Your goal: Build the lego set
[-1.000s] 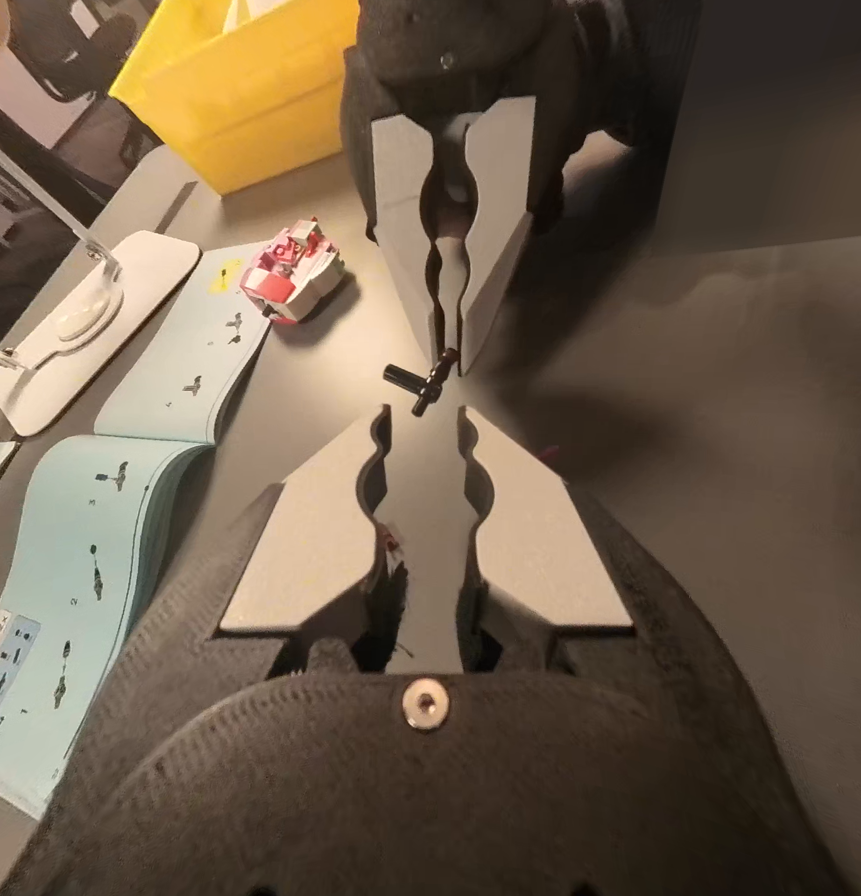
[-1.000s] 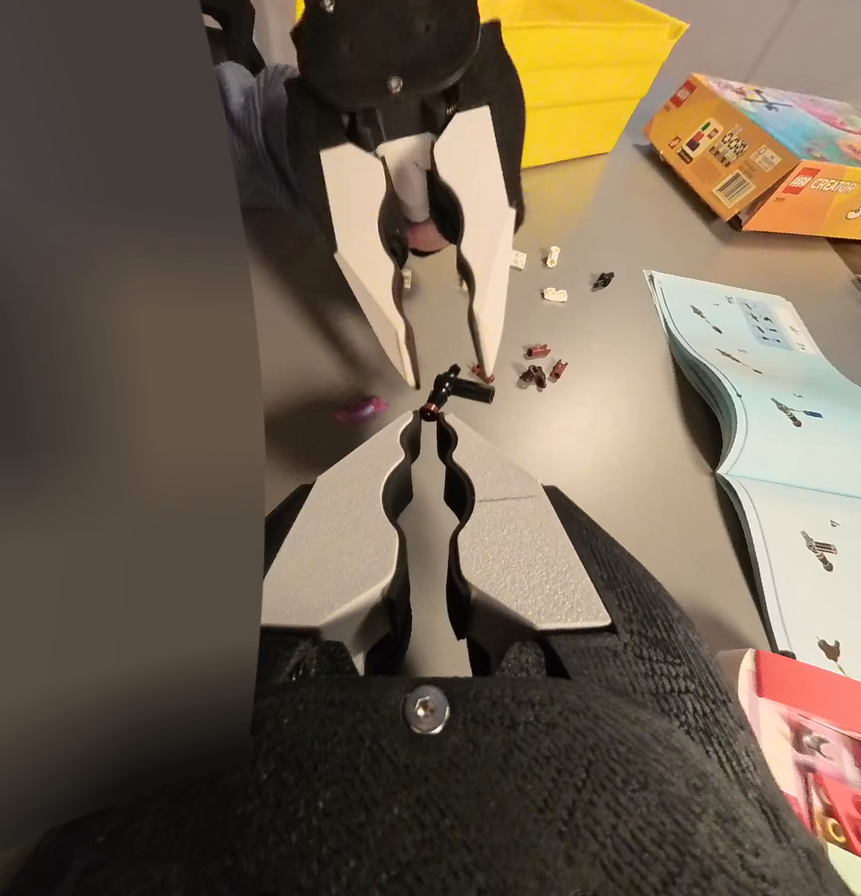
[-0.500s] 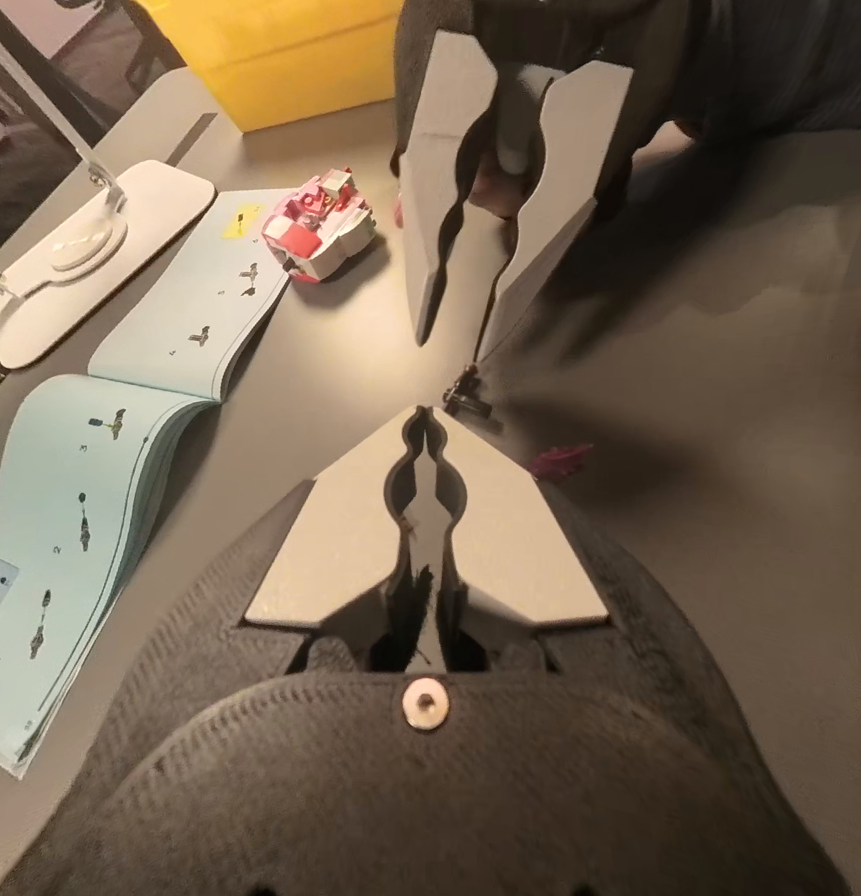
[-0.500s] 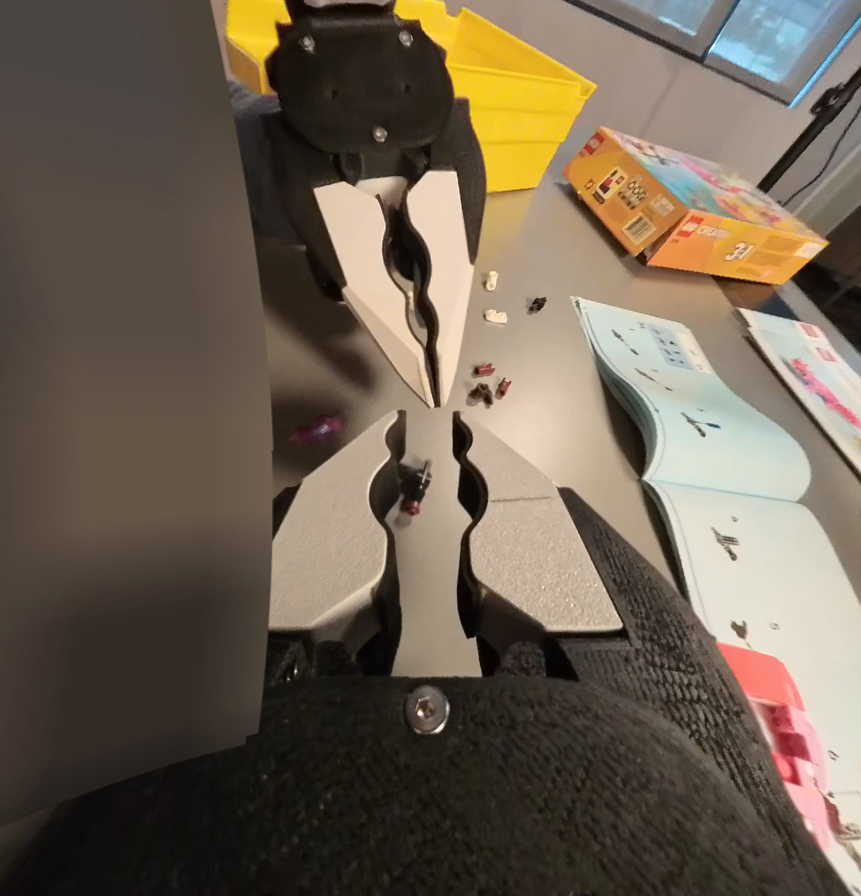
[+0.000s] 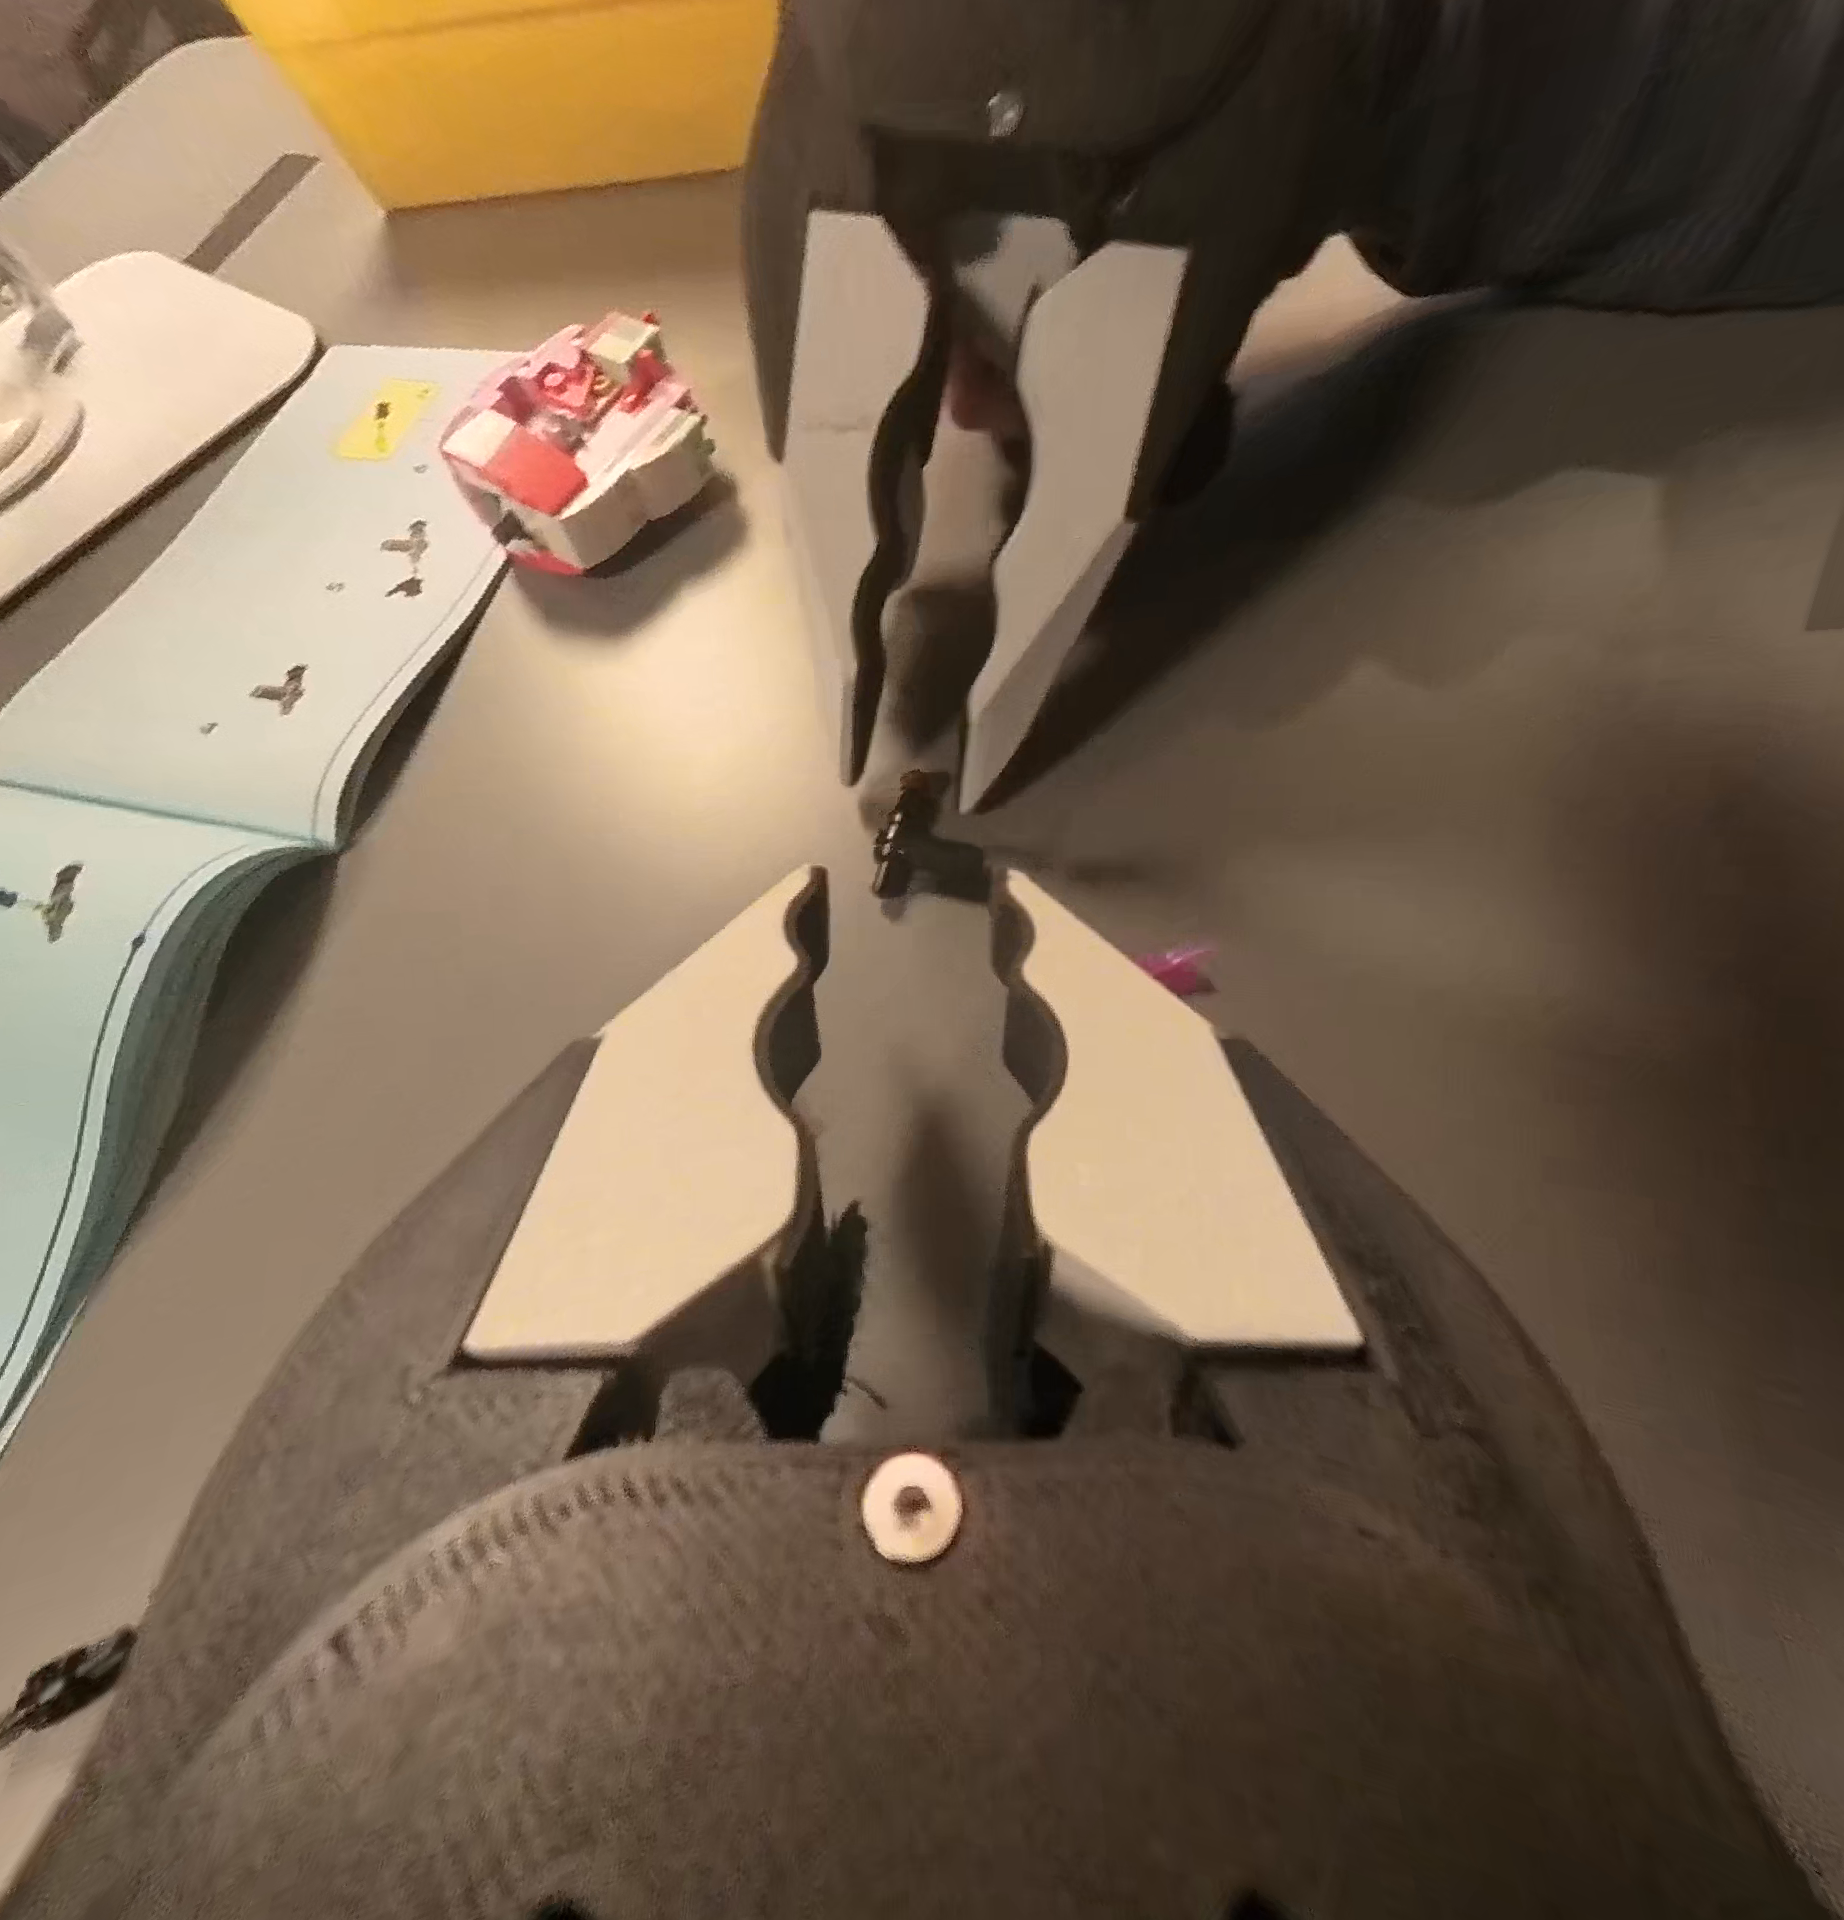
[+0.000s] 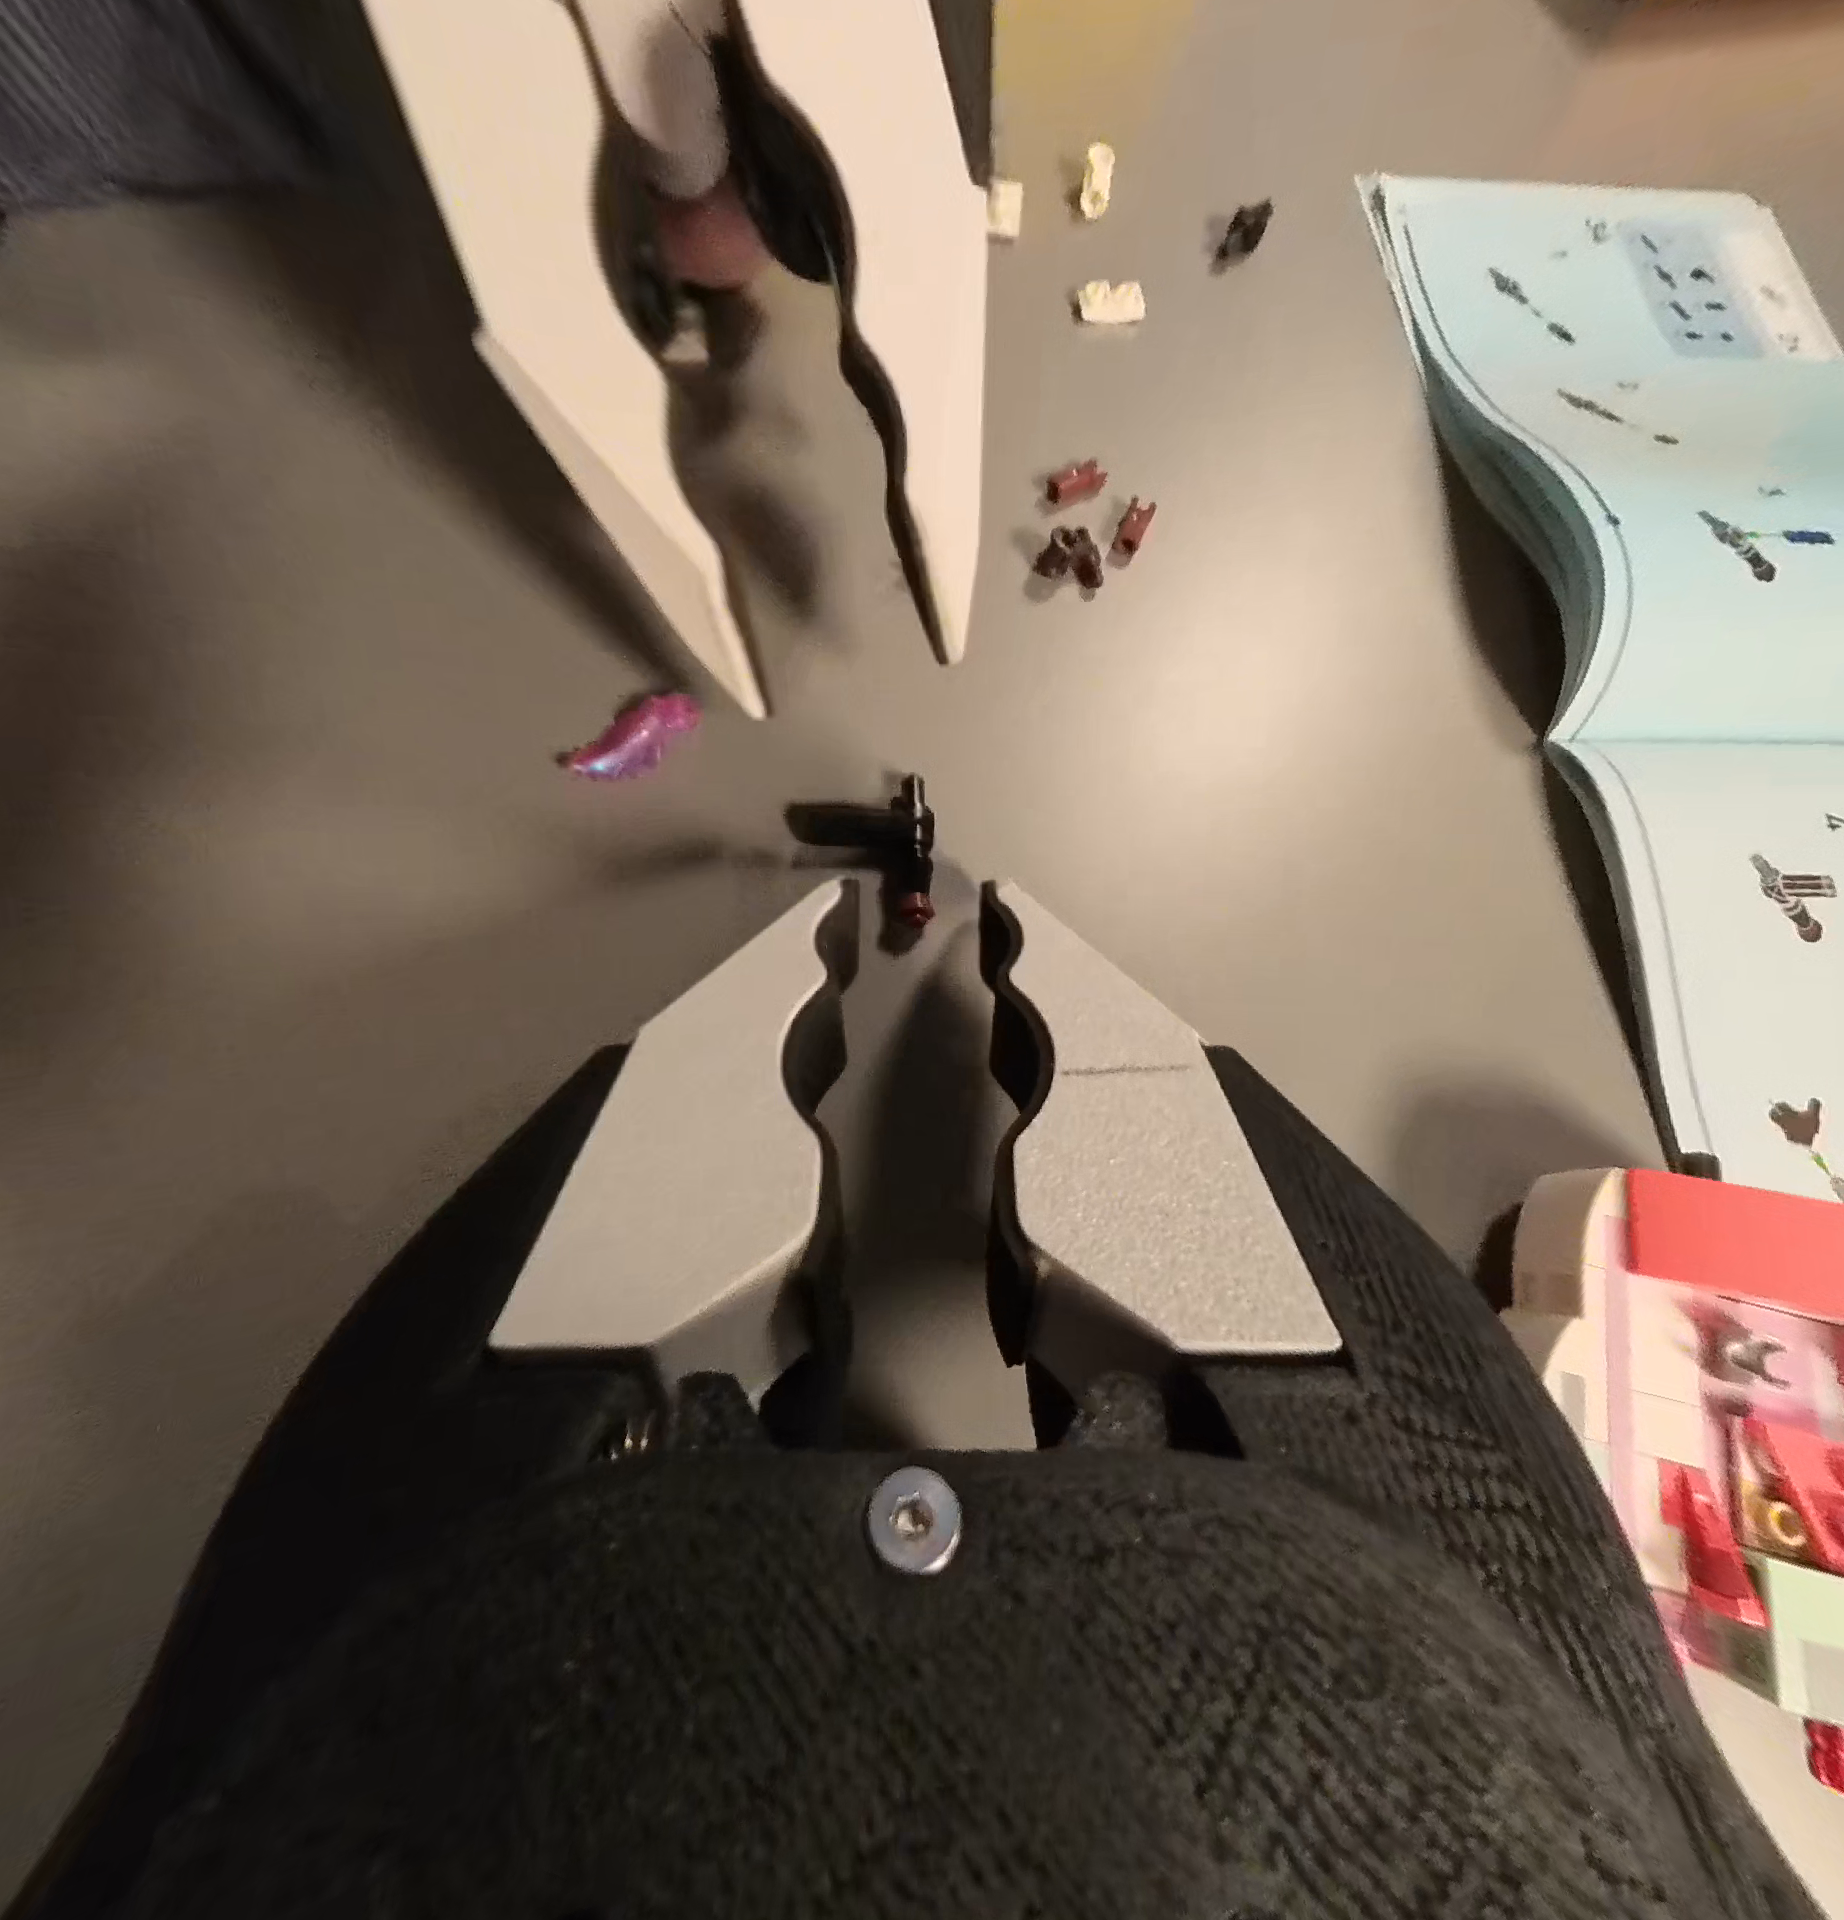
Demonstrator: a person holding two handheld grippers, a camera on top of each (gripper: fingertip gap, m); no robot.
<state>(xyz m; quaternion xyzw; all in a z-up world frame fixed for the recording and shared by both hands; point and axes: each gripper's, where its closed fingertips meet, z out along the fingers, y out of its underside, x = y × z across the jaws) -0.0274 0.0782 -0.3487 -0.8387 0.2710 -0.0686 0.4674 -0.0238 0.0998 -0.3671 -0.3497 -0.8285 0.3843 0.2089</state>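
A: Item 1? Small black T-shaped plastic connector piece with dark-red tip [image 6: 902, 847], lying mid-desk [image 6: 1261, 727].

B: Grippers? Left gripper [image 5: 910, 883] and right gripper [image 6: 913, 888] both released, empty, facing each other; red-tipped axis points into right's jaws.

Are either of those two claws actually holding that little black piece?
No. Both the left claw and the right claw are open; the small black piece lies on the table between them.

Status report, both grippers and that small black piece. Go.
Left gripper open, right gripper open, tips facing. Small black T-shaped piece on the table between them, ungripped. Purple piece beside; nothing blocking.
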